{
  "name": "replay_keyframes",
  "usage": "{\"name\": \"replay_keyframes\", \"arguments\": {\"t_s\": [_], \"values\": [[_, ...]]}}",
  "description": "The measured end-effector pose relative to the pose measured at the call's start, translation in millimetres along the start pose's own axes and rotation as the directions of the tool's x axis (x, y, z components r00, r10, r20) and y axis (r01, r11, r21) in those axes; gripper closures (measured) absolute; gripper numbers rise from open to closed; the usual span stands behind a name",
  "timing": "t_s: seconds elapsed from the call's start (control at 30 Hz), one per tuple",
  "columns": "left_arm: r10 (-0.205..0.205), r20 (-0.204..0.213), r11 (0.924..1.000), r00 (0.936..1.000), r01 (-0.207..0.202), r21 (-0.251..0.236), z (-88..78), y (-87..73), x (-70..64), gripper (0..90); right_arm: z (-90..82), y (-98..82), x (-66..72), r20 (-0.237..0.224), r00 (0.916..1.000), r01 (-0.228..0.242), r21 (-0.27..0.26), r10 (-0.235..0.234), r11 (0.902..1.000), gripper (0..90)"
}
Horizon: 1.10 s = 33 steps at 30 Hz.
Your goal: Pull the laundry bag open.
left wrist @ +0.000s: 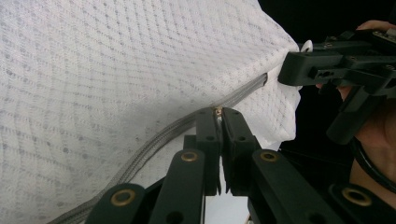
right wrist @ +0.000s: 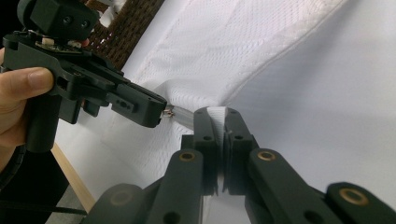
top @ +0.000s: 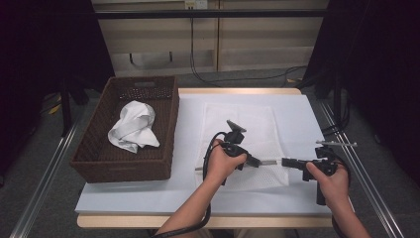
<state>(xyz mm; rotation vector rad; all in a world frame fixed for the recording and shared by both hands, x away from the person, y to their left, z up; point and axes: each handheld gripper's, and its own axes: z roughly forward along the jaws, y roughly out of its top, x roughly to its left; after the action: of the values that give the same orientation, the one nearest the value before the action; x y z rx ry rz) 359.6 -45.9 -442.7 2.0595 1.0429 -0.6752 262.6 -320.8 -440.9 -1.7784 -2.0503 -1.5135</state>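
Mesh laundry bag [top: 242, 144] lies mid-counter, basket [top: 129, 130] at nine o'clock. Left gripper [top: 256, 161] pinches the zipper pull [left wrist: 217, 111]; right gripper [top: 286, 162] clamps the bag's corner. Keep the zipper track taut (probably), pulling straight.

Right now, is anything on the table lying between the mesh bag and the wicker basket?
Nothing visible does. Bare white table separates the mesh bag from the wicker basket, whose near wall rises beside it. A white cloth already lies inside.
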Motion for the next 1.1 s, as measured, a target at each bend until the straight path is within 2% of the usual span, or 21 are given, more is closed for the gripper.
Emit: {"name": "replay_keyframes", "arguments": {"t_s": [0.13,0.3,0.37,0.47,0.57,0.73,0.8,0.87,0.9,0.93,0.97,1.0,1.1], "values": [[-0.01,-0.003,0.9999,0.9999,0.01,-0.004,0.2,-0.4,-1.8,86.7,-0.2,-0.8,0.2,-0.002,1.0,0.001,0.001,-0.001,1.0,86.9],[0.002,-0.014,1.0,0.9999,-0.002,0.004,-0.2,0.2,-5.2,86.7,-1.4,-1.0,1.1,0.002,1.0,0.006,0.004,-0.006,1.0,86.9],[-0.007,-0.012,1.0,0.9999,0.007,0.004,0.1,1.8,-6.7,86.7,-2.3,-1.0,1.3,0.001,1.0,0.002,0.001,-0.002,1.0,86.9],[0.009,-0.02,0.9998,0.9998,-0.009,0.017,-0.4,2.5,-6.3,86.8,-2.6,-1.1,-0.2,-0.002,1.0,-0.001,0.003,0.001,1.0,86.9],[-0.009,-0.003,0.9998,1.0,0.009,0.019,0.9,1.2,-4.9,86.8,-2.5,-2.2,-2.0,-0.001,0.9999,-0.01,0.007,0.01,0.9999,86.9],[-0.012,-0.005,0.9996,0.9999,0.012,0.025,0.7,1.0,-2.3,86.8,-2.2,-1.9,-1.7,-0.006,0.9999,-0.011,0.01,0.011,0.9999,86.9],[-0.017,0.008,0.9997,0.9998,0.017,0.019,0.2,0.4,-1.5,86.8,-1.7,-2.3,-2.3,-0.01,0.9998,-0.016,0.012,0.016,0.9998,87.0],[-0.02,0.004,0.9996,0.9998,0.02,0.019,0.2,0.0,-1.1,86.8,-1.6,-2.6,-2.7,-0.011,0.9998,-0.017,0.009,0.017,0.9998,87.0],[-0.025,-0.015,0.9994,0.9996,0.025,0.023,0.6,0.2,-1.3,86.8,-1.7,-2.8,-3.1,-0.013,0.9998,-0.016,0.013,0.016,0.9998,87.0],[-0.032,0.003,0.9992,0.9995,0.032,0.023,-0.7,-0.2,2.8,86.8,-3.7,-2.5,-4.0,0.005,0.9999,-0.016,0.01,0.016,0.9998,87.0],[-0.042,0.015,0.9989,0.999,0.041,0.022,-0.9,-0.4,3.0,86.8,-4.7,-2.1,-5.4,-0.004,0.9998,-0.02,0.007,0.02,0.9998,87.0],[-0.024,0.013,0.9993,0.9996,0.023,0.031,-1.7,-0.3,2.7,86.8,-5.1,-1.7,-6.1,-0.01,0.9997,-0.021,0.004,0.021,0.9998,87.0],[-0.024,-0.015,0.9993,0.9996,0.025,0.029,-3.7,1.2,-1.4,86.8,-4.2,-1.3,-3.8,-0.014,0.9998,-0.016,0.005,0.016,0.9999,87.0]]}}
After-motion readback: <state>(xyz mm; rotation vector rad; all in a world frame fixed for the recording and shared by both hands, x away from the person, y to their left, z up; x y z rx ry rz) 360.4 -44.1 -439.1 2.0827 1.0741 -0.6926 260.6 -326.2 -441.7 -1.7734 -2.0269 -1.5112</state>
